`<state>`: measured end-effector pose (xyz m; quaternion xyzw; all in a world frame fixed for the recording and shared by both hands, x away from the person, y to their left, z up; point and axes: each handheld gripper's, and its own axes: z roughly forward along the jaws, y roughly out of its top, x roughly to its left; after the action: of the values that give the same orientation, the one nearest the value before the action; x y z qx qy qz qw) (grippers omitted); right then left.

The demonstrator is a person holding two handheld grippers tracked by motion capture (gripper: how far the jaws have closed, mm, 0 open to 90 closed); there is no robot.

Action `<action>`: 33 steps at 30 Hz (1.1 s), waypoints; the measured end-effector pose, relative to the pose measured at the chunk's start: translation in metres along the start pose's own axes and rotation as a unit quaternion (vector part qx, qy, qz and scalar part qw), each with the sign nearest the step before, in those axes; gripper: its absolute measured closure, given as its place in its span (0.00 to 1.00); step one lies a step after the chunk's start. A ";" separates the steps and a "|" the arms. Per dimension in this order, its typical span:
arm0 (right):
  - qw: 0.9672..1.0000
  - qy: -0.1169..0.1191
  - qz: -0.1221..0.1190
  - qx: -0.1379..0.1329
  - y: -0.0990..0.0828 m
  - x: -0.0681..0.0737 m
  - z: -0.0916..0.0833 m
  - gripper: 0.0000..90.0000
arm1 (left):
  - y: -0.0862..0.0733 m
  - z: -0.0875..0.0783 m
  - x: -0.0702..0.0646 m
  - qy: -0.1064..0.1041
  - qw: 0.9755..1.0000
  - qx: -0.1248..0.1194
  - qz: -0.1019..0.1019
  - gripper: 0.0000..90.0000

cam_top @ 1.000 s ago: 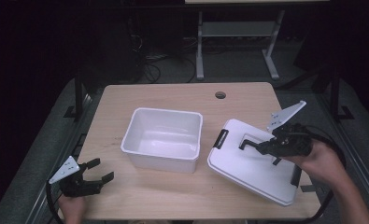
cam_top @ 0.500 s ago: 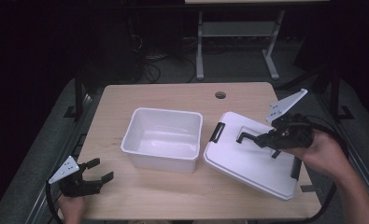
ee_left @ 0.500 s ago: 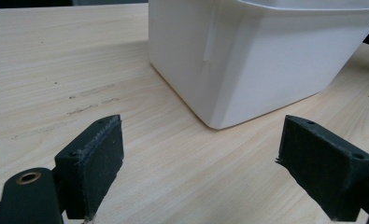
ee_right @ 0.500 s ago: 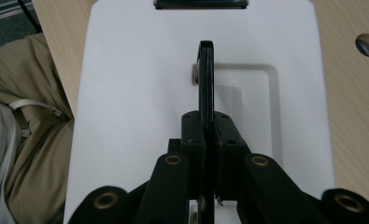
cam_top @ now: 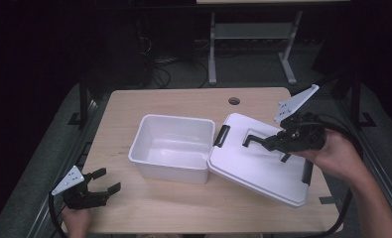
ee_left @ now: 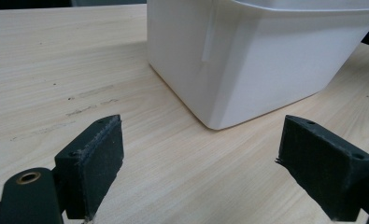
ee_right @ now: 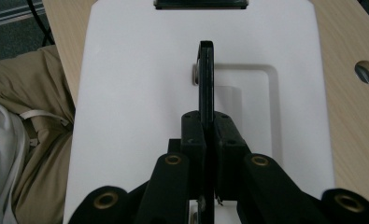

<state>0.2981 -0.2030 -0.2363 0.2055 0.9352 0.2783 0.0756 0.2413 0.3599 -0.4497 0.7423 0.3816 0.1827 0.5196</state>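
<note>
Since a second ago my right gripper (cam_top: 275, 142) has lifted the lid (cam_top: 263, 163) by its black handle (ee_right: 206, 77), jaws clamped tight, left edge now propped on the tub (cam_top: 172, 147) rim. Left gripper (cam_top: 101, 181) waits gaping, near-left on the table (cam_top: 183, 101). Right gripper view shows the pinch; left gripper view shows the tub's wall up close.

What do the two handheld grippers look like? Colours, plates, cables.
Both are black. The left gripper carries a grey three-cornered plate with small holes, and a black cable trails from it. Its jaws end in flat black pads with screw holes; brass-coloured pivots show. The right gripper has the same grey plate and brass-coloured pivot rings. Forearms are bare, no sleeves.
</note>
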 end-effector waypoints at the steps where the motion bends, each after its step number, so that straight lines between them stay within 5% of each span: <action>1: 1.000 0.001 -0.005 -0.003 0.002 0.000 0.001 0.94 | 0.000 0.000 0.000 0.000 1.000 0.000 0.000 0.15; 33: 0.999 0.018 -0.041 -0.004 0.053 0.009 0.017 0.94 | 0.000 -0.001 0.000 -0.001 1.000 -0.002 0.000 0.14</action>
<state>0.3128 -0.1506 -0.2211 0.1619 0.9429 0.2824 0.0712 0.2406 0.3607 -0.4492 0.7413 0.3809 0.1827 0.5215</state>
